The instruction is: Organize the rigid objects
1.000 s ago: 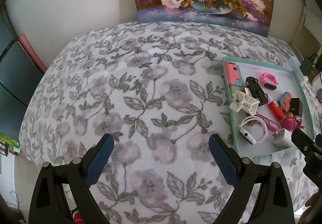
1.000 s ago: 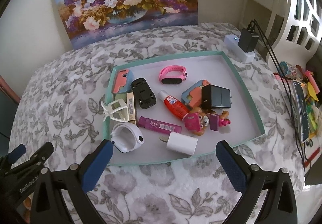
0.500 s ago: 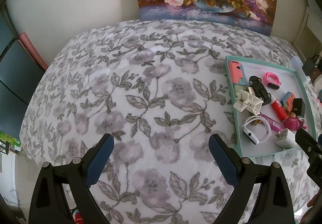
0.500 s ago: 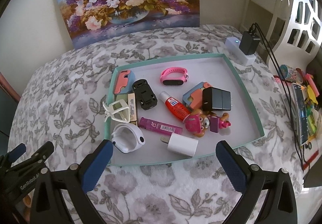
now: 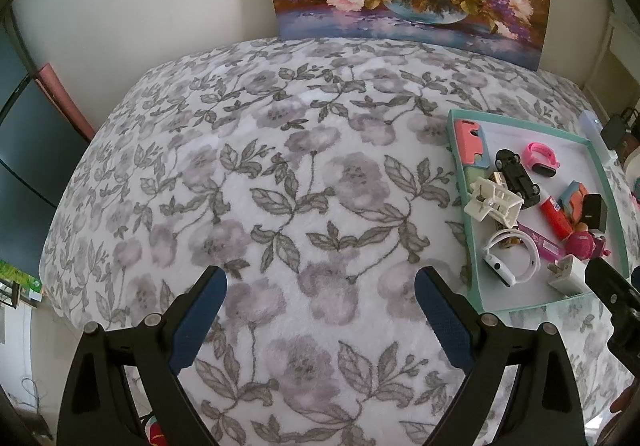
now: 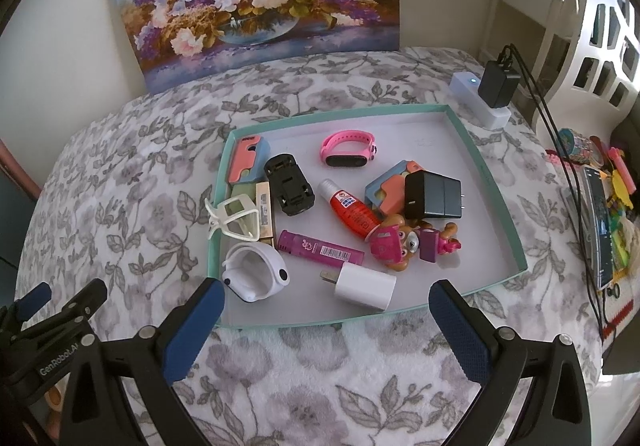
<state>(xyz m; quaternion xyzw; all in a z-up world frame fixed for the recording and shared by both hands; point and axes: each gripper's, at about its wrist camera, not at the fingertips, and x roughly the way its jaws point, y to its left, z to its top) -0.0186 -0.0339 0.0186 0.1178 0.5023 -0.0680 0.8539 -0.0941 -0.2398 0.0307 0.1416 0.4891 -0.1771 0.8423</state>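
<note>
While both tongs, left (image 5: 320,310) and right (image 6: 326,320), hang wide open and empty, the objects lie heaped in the tray (image 6: 486,169) near the bed's right edge, fitting either gathered or awaiting sorting.

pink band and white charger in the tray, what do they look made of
Pink band: probably soft matte silicone, judging by its smooth bent loop, with a glossy black face.
White charger: looks like hard, smooth plastic, with crisp rounded edges and metal prongs.
Tray: seemingly thin teal cardboard.
</note>
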